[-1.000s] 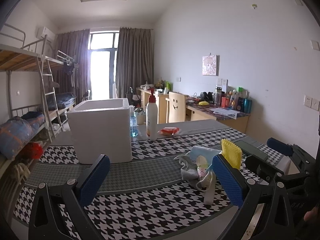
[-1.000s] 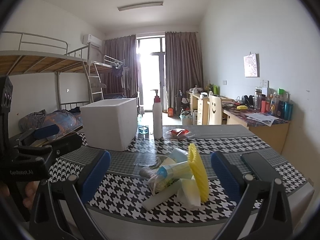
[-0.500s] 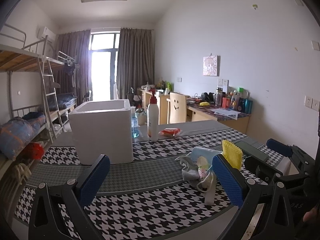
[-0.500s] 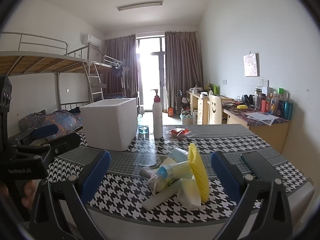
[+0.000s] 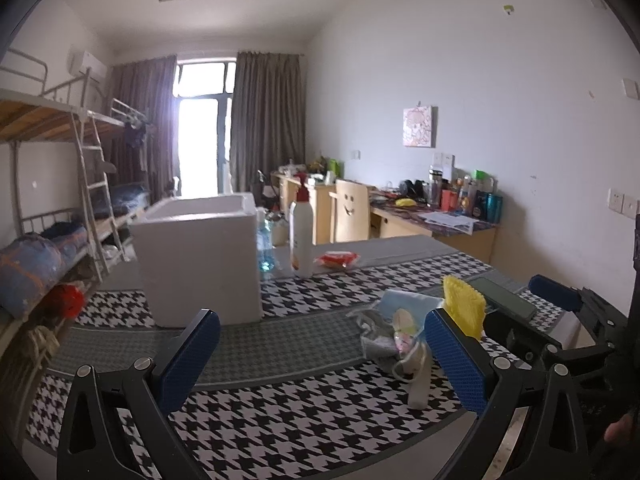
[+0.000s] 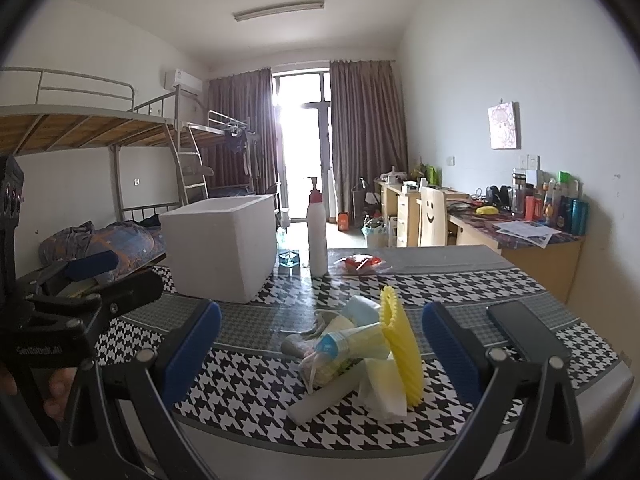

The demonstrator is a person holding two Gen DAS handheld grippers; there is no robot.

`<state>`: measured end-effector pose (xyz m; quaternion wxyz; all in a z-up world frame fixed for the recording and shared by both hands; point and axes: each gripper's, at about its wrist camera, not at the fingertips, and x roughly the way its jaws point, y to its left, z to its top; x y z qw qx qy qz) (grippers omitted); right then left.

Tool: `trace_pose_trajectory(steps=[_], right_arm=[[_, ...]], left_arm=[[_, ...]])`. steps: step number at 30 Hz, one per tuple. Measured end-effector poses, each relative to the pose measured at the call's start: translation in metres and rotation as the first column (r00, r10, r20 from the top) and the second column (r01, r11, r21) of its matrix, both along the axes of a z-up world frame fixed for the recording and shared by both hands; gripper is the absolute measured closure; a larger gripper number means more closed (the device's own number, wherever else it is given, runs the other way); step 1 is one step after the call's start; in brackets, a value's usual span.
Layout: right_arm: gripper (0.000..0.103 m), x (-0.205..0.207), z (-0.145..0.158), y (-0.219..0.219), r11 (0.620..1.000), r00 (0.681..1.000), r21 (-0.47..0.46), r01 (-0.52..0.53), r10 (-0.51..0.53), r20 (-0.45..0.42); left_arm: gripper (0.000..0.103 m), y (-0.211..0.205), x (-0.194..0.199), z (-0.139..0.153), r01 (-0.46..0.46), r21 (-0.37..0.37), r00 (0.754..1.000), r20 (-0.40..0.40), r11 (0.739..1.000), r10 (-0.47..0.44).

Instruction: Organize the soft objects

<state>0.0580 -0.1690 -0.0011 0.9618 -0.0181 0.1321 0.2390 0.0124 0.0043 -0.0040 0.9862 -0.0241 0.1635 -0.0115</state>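
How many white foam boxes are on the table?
1. The white foam box stands open-topped on the houndstooth table, left of the pump bottle, beyond the soft pile. None hidden, apparently.

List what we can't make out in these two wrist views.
- White foam box interior: both views, walls hide it.
- Soft pile items: overlapping, yellow sponge covers some.
- Phone: right finger overlaps its corner.
- Red packet: too small.

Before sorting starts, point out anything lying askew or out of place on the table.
The soft items lie in a jumbled heap near the table's front edge, the yellow sponge propped on edge against them. A dark phone lies beside the heap. The white foam box stands upright.
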Motion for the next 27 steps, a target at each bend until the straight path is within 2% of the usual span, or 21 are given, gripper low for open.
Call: trace_pose_trajectory(steps=[6, 19, 27], right_arm=[[0.001, 0.004, 0.0, -0.004, 1.0, 1.0, -0.012, 0.021, -0.021, -0.012], [0.001, 0.023, -0.018, -0.014, 0.997, 0.994, -0.04, 0.068, -0.071, -0.084], [0.001, 0.029, -0.026, -0.027, 0.994, 0.988, -0.042, 0.099, -0.104, -0.118]], left_arm=[[0.001, -0.002, 0.01, -0.005, 0.038, -0.02, 0.999, -0.03, 0.999, -0.038], [0.001, -0.014, 0.038, -0.021, 0.097, -0.011, 0.99, -0.105, 0.995, -0.098], [0.001, -0.026, 0.049, -0.027, 0.124, 0.005, 0.985, -0.125, 0.992, -0.122]])
